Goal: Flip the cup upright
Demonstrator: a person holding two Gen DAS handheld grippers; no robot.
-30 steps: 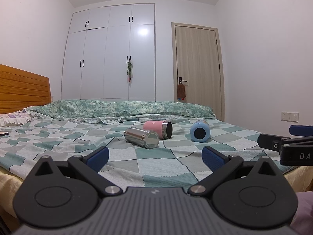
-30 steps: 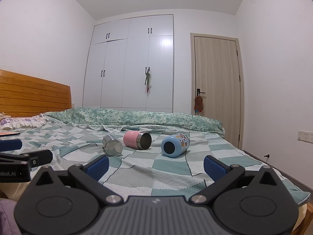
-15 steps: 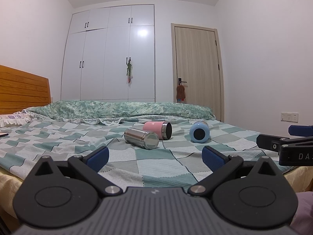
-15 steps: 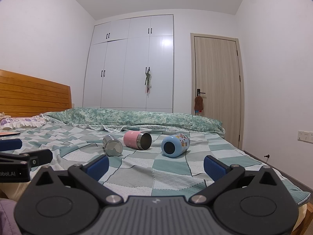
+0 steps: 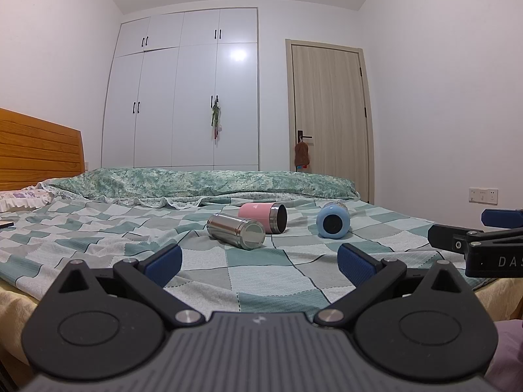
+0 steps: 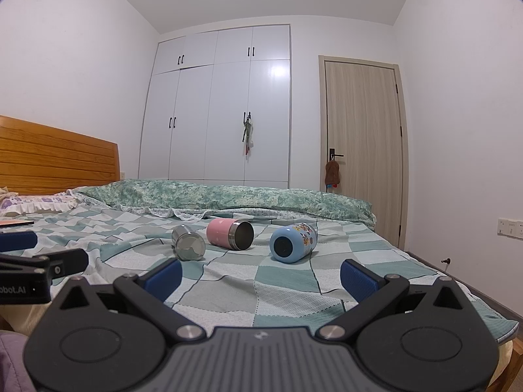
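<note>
Lying on their sides on the bed [image 5: 268,268] are a steel cup [image 5: 236,230], pink cup [image 5: 263,217] and blue cup [image 5: 332,224]; left tool [image 5: 258,261] and right tool [image 6: 261,274] both gape wide, holding nothing.

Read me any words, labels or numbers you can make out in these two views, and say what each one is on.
"DAS", cut off by the frame edge: white letters on the right claw, seen at the right side of the left wrist view.
"obot.AI", its start cut off: white letters on the left claw, seen at the left side of the right wrist view.
The cartoon print on the blue cup is too small to read as text.
Nothing else readable.
</note>
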